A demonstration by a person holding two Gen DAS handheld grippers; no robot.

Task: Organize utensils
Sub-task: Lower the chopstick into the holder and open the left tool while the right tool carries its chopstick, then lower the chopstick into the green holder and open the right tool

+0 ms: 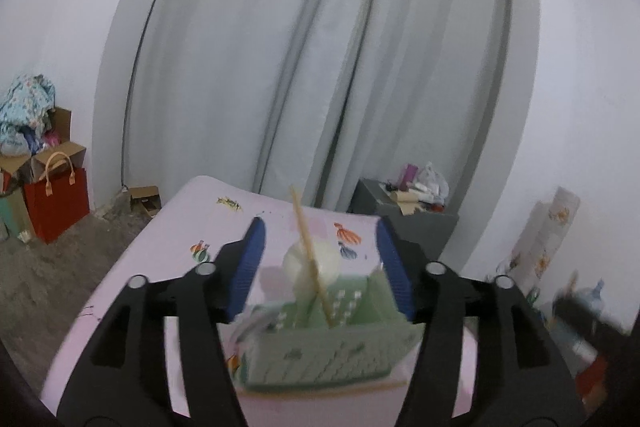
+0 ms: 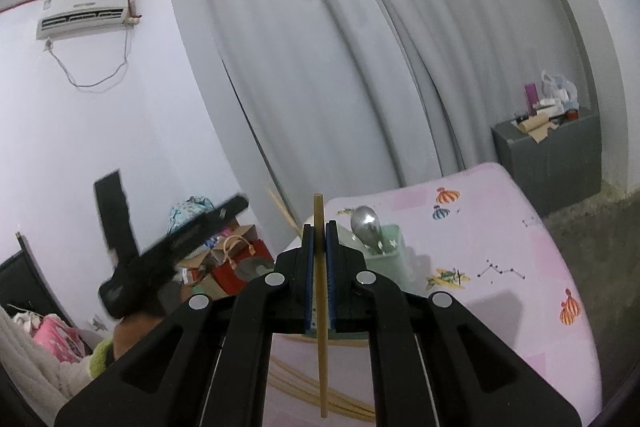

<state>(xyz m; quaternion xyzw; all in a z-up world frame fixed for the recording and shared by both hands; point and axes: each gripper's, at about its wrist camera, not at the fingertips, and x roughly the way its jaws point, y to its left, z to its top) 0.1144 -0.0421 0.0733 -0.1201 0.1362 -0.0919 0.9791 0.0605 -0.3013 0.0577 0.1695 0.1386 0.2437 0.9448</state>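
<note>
My left claw (image 1: 318, 267) gaped wide around the green holder (image 1: 320, 343); my right claw (image 2: 319, 247) pinched a chopstick (image 2: 321, 327) upright, spoon (image 2: 366, 225) at one o'clock.

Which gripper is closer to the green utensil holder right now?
Left. The left gripper is open with its fingers on either side of the green holder. The right gripper, shut on a chopstick, is a little short of it.

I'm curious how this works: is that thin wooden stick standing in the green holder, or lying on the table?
Standing in: the thin wooden stick rises slanted out of the green perforated plastic holder.
</note>
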